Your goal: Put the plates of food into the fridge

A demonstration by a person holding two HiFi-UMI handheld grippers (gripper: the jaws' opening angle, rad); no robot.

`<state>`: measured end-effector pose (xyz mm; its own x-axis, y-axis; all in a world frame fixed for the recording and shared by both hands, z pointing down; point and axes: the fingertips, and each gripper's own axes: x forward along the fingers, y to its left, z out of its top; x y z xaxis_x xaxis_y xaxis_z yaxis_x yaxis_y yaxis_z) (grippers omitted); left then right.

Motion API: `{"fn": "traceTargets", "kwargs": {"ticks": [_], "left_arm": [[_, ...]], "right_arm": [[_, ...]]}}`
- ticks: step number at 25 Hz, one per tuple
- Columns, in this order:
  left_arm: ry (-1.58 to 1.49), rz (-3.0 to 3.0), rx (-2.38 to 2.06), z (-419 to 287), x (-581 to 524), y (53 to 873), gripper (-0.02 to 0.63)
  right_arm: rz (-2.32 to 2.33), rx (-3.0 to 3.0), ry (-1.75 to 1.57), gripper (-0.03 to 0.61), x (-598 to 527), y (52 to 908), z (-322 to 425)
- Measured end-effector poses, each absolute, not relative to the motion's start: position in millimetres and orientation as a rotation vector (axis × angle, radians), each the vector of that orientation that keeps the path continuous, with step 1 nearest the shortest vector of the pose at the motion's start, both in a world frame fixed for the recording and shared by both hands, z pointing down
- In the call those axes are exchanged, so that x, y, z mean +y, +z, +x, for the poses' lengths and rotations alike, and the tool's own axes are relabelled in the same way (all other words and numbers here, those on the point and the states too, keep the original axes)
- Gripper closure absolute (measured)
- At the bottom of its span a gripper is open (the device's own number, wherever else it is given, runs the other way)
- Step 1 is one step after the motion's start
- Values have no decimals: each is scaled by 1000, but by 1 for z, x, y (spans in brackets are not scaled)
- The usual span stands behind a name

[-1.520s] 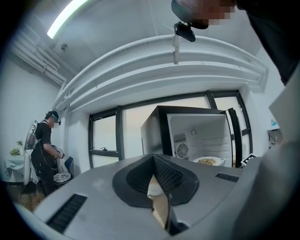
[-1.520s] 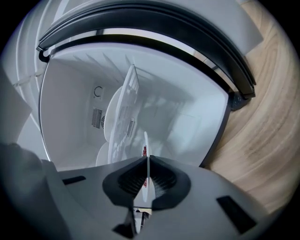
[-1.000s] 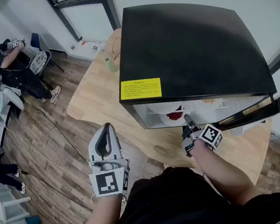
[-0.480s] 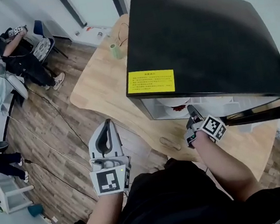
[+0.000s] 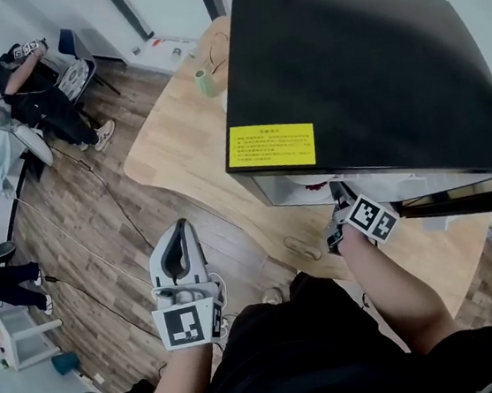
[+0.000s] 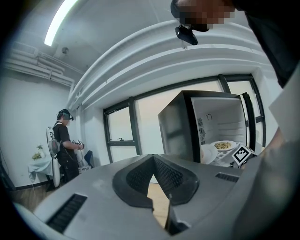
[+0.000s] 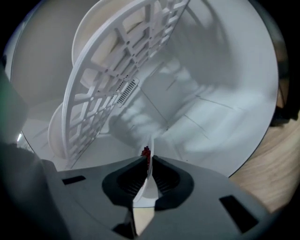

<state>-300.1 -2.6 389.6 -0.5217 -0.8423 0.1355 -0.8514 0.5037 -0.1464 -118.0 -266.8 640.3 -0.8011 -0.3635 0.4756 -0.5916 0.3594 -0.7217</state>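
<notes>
Plate [image 5: 308,183] mostly under fridge top [image 5: 354,62]

A: Daylight through the windows [image 6: 119,136] and a ceiling strip light [image 6: 61,21] leave the room evenly bright, shadows faint.
B: Both gripper views bulge and darken at their round edges; the fridge interior [image 7: 201,93] glares white, and the nearest foreground is blurred.

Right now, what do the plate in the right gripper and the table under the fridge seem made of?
Plate: probably glazed ceramic or melamine; thin, smooth white rim. Table: light wood or wood laminate, matte; visible grain.
</notes>
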Motion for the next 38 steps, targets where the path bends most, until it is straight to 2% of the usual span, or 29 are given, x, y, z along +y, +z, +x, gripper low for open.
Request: {"fn": "traceTargets", "kwargs": {"ticks": [6, 19, 30, 38], "left_arm": [[303, 1469, -2693, -304, 11, 391, 609], [301, 1482, -2704, -295, 13, 380, 609], [229, 1654, -2651, -274, -22, 380, 609], [184, 1816, -2562, -247, -55, 381, 609]], "right_arm": [[911, -2353, 1142, 529, -268, 647, -109], [951, -2309, 1022, 491, -280, 657, -102], [972, -2425, 984, 492, -280, 618, -71], [933, -2600, 811, 502, -270, 569, -37]]}}
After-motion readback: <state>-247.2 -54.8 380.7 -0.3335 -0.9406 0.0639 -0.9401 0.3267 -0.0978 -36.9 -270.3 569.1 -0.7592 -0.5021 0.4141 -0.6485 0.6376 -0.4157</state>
